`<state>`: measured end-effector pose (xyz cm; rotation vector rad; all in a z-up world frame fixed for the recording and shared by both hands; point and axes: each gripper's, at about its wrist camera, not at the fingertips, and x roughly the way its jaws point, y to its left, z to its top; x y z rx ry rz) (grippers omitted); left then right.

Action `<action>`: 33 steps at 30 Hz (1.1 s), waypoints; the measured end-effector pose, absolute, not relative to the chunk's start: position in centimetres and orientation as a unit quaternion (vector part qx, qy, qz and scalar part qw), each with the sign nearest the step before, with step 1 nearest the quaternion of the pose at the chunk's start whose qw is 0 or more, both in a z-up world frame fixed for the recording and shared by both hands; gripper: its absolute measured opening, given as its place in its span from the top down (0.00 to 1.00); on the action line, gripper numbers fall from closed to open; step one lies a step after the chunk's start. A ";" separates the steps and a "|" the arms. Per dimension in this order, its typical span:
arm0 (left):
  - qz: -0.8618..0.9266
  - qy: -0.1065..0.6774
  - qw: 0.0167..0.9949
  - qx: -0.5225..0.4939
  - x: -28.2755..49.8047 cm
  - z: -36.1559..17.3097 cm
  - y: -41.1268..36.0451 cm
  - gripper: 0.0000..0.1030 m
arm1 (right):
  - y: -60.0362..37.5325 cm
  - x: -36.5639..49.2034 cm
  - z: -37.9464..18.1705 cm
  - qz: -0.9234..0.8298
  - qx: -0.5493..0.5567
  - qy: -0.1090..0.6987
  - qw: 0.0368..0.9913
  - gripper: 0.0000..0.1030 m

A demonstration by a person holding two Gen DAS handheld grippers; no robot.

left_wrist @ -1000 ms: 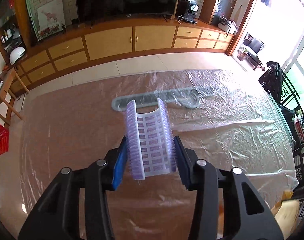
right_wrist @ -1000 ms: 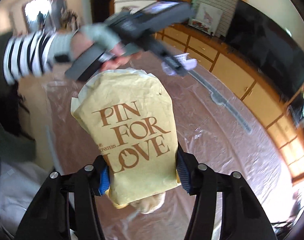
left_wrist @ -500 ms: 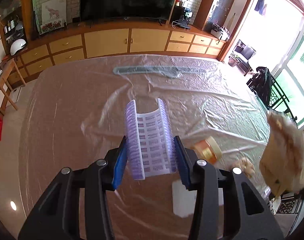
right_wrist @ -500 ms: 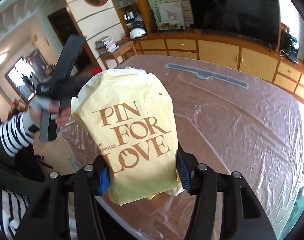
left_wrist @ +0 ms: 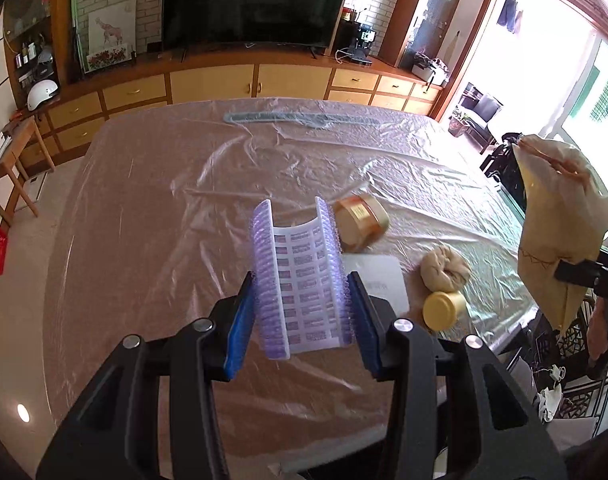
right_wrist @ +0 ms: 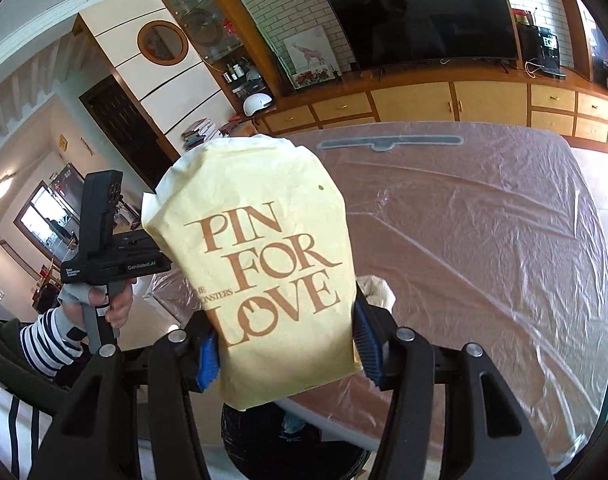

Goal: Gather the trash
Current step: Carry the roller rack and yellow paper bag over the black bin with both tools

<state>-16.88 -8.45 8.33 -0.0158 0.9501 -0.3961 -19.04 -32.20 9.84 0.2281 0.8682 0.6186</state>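
My left gripper (left_wrist: 299,296) is shut on a curved white and purple blister sheet (left_wrist: 299,276), held above the plastic-covered table (left_wrist: 143,240). My right gripper (right_wrist: 287,344) is shut on a yellow paper bag (right_wrist: 263,264) printed "PIN FOR LOVE"; the same bag (left_wrist: 560,232) shows at the right edge of the left wrist view. On the table lie a brown jar (left_wrist: 360,222) on its side, a crumpled tan paper ball (left_wrist: 444,268), a small yellow lidded pot (left_wrist: 444,306) and a white card (left_wrist: 378,280).
A dark round bin or bag (right_wrist: 291,440) sits below the table edge, under the paper bag. A long grey strip (left_wrist: 304,118) lies at the table's far side. A person's striped sleeve (right_wrist: 43,344) and hand hold the left gripper's handle (right_wrist: 103,256). Cabinets and a TV line the far wall.
The left gripper has drawn back across the table with the blister sheet, bringing the jar, paper ball and pot into view. The right gripper has rolled upright, still holding the bag.
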 end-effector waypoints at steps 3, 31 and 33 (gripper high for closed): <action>-0.193 0.455 0.870 -0.004 -18.2 8.3 -8.8 0.56 | -32.5 -20.1 9.4 0.296 0.119 0.415 0.852 0.48; -0.266 0.470 0.841 0.041 -30.4 6.7 -12.2 0.56 | -31.8 -28.4 6.0 0.339 0.094 0.466 0.812 0.48; -0.272 0.473 0.836 0.051 -31.0 6.4 -12.5 0.56 | -31.7 -28.9 5.7 0.340 0.090 0.471 0.809 0.48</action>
